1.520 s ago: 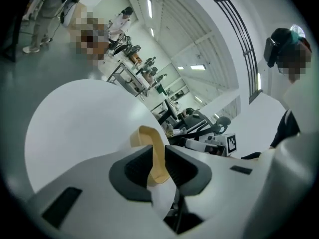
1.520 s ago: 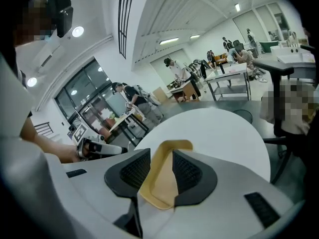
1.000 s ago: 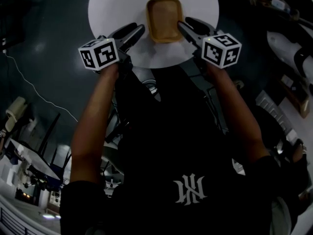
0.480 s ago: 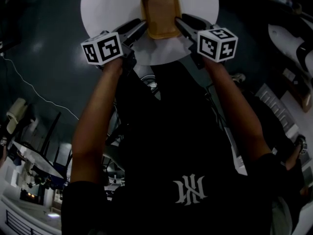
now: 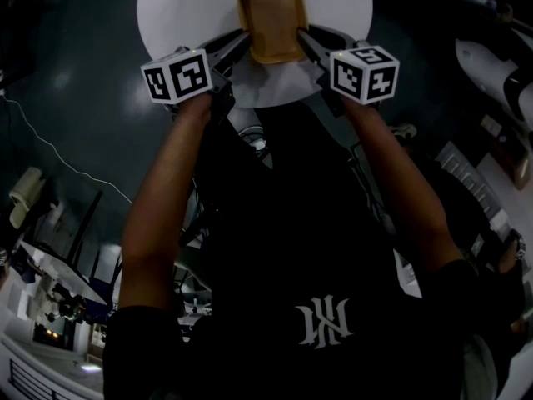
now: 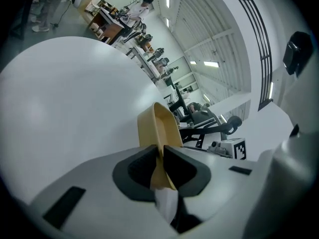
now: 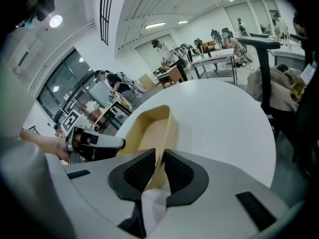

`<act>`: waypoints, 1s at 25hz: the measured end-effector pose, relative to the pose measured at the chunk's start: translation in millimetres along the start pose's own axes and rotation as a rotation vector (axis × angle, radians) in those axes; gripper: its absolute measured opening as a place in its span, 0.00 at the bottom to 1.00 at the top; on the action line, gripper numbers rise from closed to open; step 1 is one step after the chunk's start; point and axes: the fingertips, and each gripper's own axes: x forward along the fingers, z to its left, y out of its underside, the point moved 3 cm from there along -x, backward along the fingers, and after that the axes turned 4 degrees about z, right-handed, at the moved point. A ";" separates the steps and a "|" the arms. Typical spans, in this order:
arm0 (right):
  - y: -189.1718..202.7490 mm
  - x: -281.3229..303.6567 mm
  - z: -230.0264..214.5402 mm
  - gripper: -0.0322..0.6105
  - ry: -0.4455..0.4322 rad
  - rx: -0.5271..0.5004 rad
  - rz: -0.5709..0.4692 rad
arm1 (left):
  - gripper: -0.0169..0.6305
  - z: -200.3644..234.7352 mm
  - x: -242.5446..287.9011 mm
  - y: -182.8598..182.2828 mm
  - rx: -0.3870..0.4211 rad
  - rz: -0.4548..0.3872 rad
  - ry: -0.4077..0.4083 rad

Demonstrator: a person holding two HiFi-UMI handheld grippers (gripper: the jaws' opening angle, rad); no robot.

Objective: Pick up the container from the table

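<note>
A tan rectangular container [image 5: 271, 19] rests on the round white table [image 5: 183, 7], near its front edge. My left gripper [image 5: 240, 46] grips the container's left wall and my right gripper [image 5: 305, 42] its right wall. In the left gripper view, the container's rim [image 6: 157, 126] runs between the dark pads [image 6: 137, 168] of the left gripper [image 6: 160, 156]. In the right gripper view, the container [image 7: 147, 131] stands the same way in the right gripper [image 7: 159, 161]. Both pairs of jaws have just been closing and now press on the thin wall.
The table's rim [image 5: 275, 107] curves just below the grippers, with the person's body close behind it. An office chair [image 7: 266, 68] with cloth on it stands past the table's far side. Desks and people [image 7: 164, 54] fill the room behind.
Both pairs of jaws, open beside the container a second ago, slid along its side walls and closed on them. The container stays on the table.
</note>
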 end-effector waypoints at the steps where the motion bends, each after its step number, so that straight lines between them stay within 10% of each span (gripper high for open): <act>1: -0.9 -0.9 1.4 0.18 0.000 -0.002 -0.005 | 0.10 -0.8 -0.5 -0.7 0.000 -0.001 0.000; 15: -92.9 -62.2 68.7 0.16 -0.035 -0.163 -0.225 | 0.07 -88.3 -65.8 -71.8 0.208 -0.108 0.036; 25: -210.5 -133.9 153.3 0.16 -0.110 -0.376 -0.470 | 0.07 -195.7 -153.7 -160.1 0.494 -0.341 0.014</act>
